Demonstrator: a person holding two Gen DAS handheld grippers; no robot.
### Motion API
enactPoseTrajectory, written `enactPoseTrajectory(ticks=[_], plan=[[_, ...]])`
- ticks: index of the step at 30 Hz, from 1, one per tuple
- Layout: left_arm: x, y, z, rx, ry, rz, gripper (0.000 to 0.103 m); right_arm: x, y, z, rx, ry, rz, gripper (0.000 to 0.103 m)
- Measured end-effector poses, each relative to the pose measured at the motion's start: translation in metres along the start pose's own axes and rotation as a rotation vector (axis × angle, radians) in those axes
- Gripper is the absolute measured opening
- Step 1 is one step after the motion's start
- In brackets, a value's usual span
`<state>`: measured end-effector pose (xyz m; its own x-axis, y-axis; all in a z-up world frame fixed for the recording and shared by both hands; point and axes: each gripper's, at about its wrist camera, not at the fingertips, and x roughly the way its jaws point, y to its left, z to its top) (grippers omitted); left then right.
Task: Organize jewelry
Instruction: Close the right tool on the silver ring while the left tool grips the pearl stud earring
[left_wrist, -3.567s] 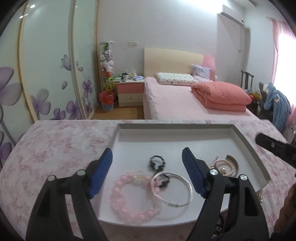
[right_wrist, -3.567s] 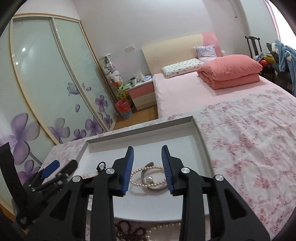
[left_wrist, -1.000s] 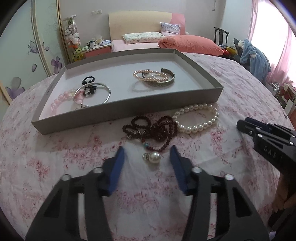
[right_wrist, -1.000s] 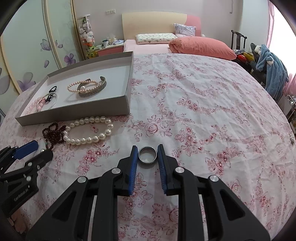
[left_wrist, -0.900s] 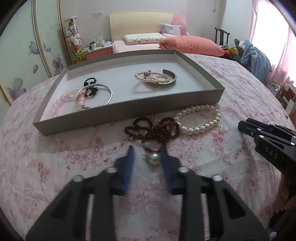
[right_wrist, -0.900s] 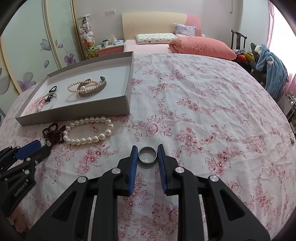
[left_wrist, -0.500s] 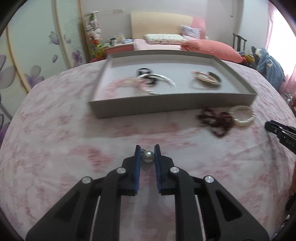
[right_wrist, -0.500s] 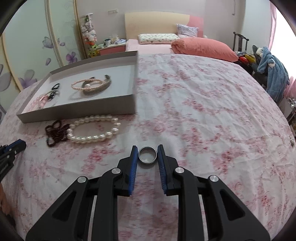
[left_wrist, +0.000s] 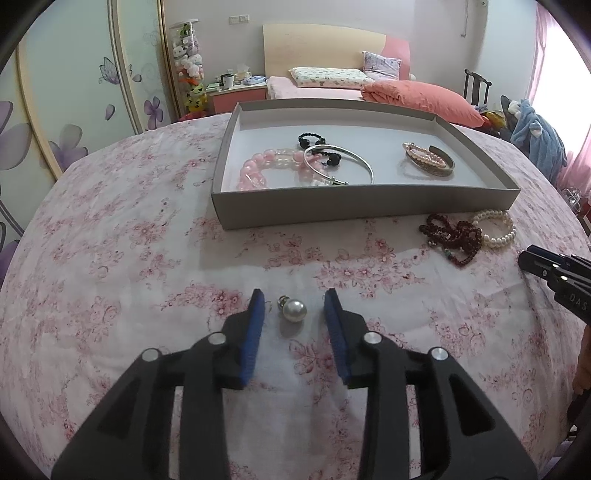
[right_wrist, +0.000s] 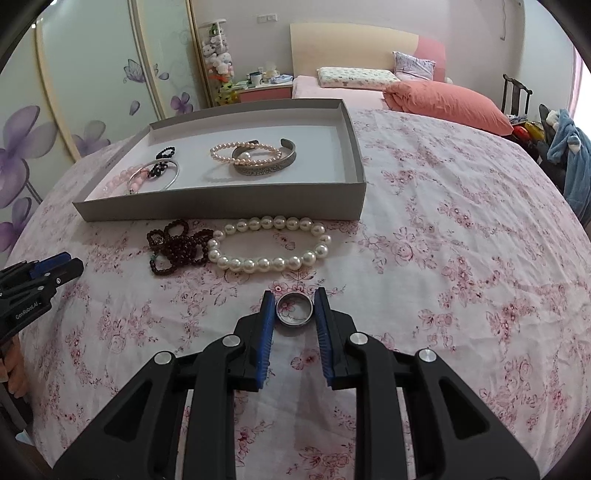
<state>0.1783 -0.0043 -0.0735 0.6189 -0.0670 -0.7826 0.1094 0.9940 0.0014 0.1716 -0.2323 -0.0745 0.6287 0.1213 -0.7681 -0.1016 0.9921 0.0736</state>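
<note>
Only the left wrist view shows the pearl earring (left_wrist: 294, 311) lying on the floral worktop (left_wrist: 110, 258), loose between the left gripper (left_wrist: 294, 308), whose jaws have just been opening. Only the right wrist view shows the right gripper (right_wrist: 294, 311), its jaws clamped on a plain silver ring (right_wrist: 294, 310), near the grey tray (right_wrist: 221, 210).

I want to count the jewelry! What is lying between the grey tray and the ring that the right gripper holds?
In the right wrist view: a white pearl bracelet, with dark red beads beside it.

pink bracelet (right_wrist: 122, 181): partly behind tray wall (right_wrist: 221, 210)
right gripper (left_wrist: 554, 269): cut by frame edge
nightstand items (left_wrist: 236, 79): too small
</note>
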Motion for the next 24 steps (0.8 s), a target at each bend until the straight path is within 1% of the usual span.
enactPoseTrajectory(ticks=[9, 13, 24], plan=[[0.0022, -0.0007, 0.0011, -0.001, 0.002, 0.01, 0.034, -0.0003, -0.0003, -0.0001, -0.001, 0.0, -0.001, 0.023], [0.0031, -0.0046, 0.0019, 0.011, 0.003, 0.033, 0.032, -0.0003, -0.0014, -0.0004, 0.005, 0.001, 0.006, 0.023], [0.0031, -0.0036, 0.0016, -0.006, 0.003, 0.028, 0.031, -0.0011, -0.0013, -0.0016, 0.005, 0.001, -0.002, 0.023]])
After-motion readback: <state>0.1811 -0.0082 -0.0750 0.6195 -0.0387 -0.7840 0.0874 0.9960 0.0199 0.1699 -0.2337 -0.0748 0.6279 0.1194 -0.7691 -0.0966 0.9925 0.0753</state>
